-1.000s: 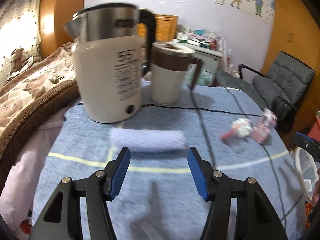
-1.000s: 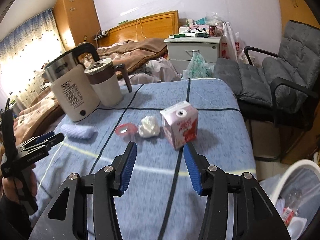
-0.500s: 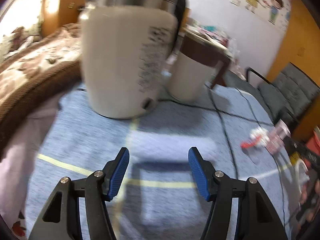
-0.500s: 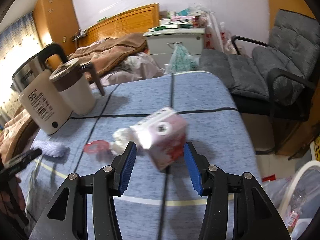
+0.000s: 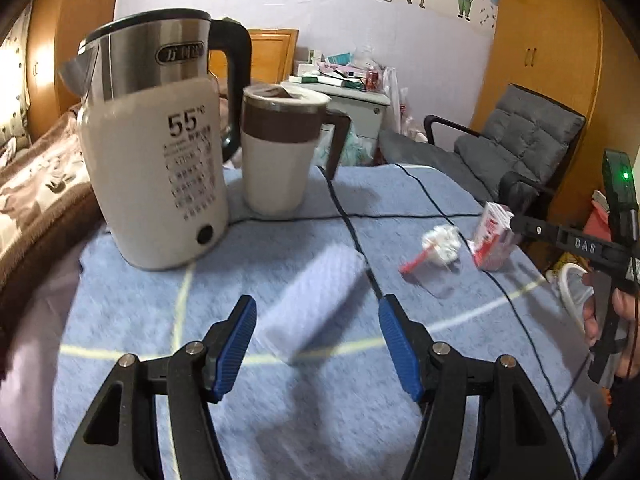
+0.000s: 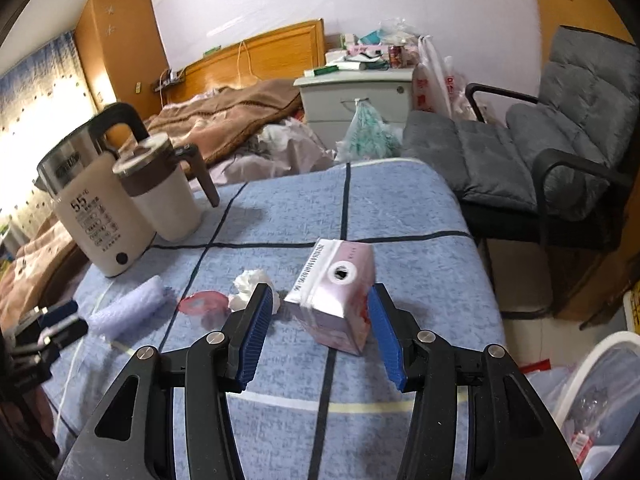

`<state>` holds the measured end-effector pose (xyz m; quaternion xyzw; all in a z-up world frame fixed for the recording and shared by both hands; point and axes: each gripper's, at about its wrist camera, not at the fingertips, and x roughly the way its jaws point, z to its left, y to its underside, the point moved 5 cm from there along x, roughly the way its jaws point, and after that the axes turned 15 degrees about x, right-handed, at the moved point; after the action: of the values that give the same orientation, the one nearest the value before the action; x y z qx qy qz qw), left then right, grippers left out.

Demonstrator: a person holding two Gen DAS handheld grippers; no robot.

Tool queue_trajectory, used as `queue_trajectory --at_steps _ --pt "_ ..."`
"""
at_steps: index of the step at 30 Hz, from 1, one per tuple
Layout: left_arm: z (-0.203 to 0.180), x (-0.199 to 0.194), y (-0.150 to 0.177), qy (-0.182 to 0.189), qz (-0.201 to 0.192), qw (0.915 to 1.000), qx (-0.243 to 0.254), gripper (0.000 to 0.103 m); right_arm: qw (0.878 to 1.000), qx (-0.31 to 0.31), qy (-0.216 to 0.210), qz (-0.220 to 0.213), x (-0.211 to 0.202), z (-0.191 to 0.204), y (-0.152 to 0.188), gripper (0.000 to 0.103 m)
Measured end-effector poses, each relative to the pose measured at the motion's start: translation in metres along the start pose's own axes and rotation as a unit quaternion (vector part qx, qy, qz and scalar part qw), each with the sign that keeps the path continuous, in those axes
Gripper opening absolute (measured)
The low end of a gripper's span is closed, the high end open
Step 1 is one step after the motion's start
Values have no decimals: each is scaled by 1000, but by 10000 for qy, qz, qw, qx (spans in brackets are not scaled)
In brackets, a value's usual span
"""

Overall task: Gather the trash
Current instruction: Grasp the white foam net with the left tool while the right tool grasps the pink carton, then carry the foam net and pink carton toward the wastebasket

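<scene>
Jaws of the right gripper (image 6: 320, 322) are held apart around a pink milk carton (image 6: 334, 296); the right pad sits against or just at the carton's side, a gap is seen at the left pad, so a firm pinch cannot be told. Carton is stood on the blue-covered worktop (image 6: 400, 208), tilted, its top with the round straw hole turned toward the camera, one corner edge pointing back between the jaws. Long axis runs roughly top to bottom, leaning away.

Jaws of the left gripper (image 5: 316, 344) have just been opening and are spread wide, nothing pressed. A rolled pale lavender towel (image 5: 316, 300) lies between and just beyond the pads, untouched; its long axis runs diagonally from lower left to upper right, the near end closest to the left pad.

Crumpled white tissue (image 6: 250, 284) is seen just left of the carton, beside the right gripper's left pad, with a red plastic wrapper (image 6: 200, 302) next to it. Farther back, a cream kettle (image 5: 156, 184) and a lidded mug (image 5: 280, 160) are stood side by side. A white-rimmed bin (image 6: 596, 384) is visible off the worktop at lower right.
</scene>
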<state>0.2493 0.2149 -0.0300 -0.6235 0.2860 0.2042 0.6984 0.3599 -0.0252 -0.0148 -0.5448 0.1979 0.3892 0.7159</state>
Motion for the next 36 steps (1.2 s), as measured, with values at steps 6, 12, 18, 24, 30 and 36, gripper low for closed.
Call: queue_trajectory --at_steps 6,12,18,24,30,36 --pt "-1 37 -1 -22 412 9986 346 68 9994 75 280 202 25 -5 3 51" --pt "-7 57 9 -118 714 9963 461 45 9996 122 196 152 19 -12 1 42" --pt "-14 51 13 -214 757 9965 274 29 9999 141 35 62 1 -18 2 39" --pt "-38 25 17 -148 548 9984 37 28 9997 62 -207 -65 -36 -20 12 39" --pt "-69 -4 15 -5 278 9994 -182 28 9992 -23 -381 -88 -73 -23 34 39" --pt "-105 -30 16 123 125 9996 -209 28 9988 -98 -467 -147 -111 -30 59 39"
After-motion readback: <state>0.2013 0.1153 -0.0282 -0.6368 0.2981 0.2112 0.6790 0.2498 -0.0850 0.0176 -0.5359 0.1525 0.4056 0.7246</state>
